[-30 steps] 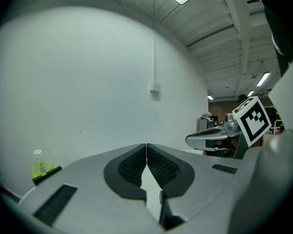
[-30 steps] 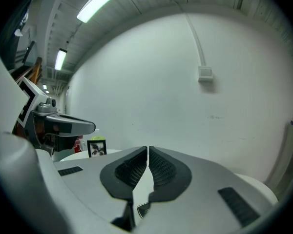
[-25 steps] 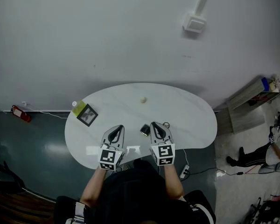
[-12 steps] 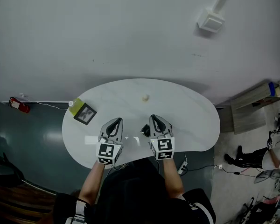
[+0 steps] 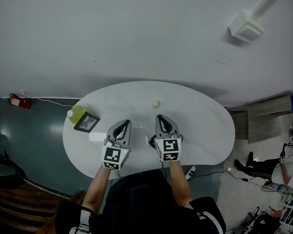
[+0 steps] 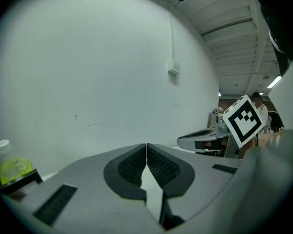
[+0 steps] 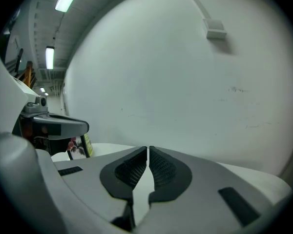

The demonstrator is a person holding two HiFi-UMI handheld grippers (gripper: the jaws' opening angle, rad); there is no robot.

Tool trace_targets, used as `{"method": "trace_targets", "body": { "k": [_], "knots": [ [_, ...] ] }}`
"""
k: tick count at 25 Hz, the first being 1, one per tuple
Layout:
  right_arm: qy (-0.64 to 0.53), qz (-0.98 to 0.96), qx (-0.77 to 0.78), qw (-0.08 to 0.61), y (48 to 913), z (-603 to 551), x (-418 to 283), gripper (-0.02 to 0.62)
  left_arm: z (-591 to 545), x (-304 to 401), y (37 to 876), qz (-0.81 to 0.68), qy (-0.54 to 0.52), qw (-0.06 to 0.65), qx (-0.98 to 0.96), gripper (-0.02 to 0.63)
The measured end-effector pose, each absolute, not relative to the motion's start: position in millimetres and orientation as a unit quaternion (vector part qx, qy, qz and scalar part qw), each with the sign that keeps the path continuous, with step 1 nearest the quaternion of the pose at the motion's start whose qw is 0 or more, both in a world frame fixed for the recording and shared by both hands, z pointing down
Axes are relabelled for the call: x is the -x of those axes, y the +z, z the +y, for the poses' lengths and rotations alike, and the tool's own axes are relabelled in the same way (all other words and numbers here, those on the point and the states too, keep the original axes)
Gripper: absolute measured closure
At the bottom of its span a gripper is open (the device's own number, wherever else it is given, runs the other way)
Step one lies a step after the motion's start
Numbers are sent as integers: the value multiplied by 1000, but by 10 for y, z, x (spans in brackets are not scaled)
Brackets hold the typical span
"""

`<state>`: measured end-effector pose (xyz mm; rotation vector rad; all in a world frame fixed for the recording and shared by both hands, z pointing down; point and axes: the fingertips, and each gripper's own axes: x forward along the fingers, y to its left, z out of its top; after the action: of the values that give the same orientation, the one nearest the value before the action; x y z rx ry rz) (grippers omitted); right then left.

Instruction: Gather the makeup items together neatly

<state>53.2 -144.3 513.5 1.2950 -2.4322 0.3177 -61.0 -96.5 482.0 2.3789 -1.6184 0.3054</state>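
Your left gripper [image 5: 124, 123] and right gripper [image 5: 163, 116] are both pinched closed, empty. That small dark item [image 5: 150, 140] sits just beside the right one, so a sloppy swing could shove it away.

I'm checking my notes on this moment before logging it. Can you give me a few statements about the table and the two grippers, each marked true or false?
1. The left gripper and the right gripper are both shut, with nothing between their jaws. True.
2. The picture frame lies at the right end of the table. False: it lies at the left end, right next to the yellow bottle.
3. A small round pale item sits on the table beyond the grippers. True.
4. The left gripper holds the yellow bottle. False: that gripper is empty, and the bottle stands apart from it at the table's left edge.
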Motion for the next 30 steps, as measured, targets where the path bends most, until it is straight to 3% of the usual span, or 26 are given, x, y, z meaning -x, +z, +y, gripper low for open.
{"method": "trace_targets", "body": {
  "k": [26,27,29,30],
  "knots": [
    [179,-824,-461,278,6350,-2302,-458,554,-1595,716,5615,-555,129,215,-793,586],
    [182,-823,-459,281,6389,-2309,-449,543,-1600,721,5631,-555,131,217,-792,586],
    [191,-821,-453,290,6480,-2314,-424,428,-1604,726,5657,-555,132,219,-791,586],
    [195,-820,-451,295,6526,-2316,-421,420,-1605,724,5667,-556,133,220,-791,586]
  ]
}}
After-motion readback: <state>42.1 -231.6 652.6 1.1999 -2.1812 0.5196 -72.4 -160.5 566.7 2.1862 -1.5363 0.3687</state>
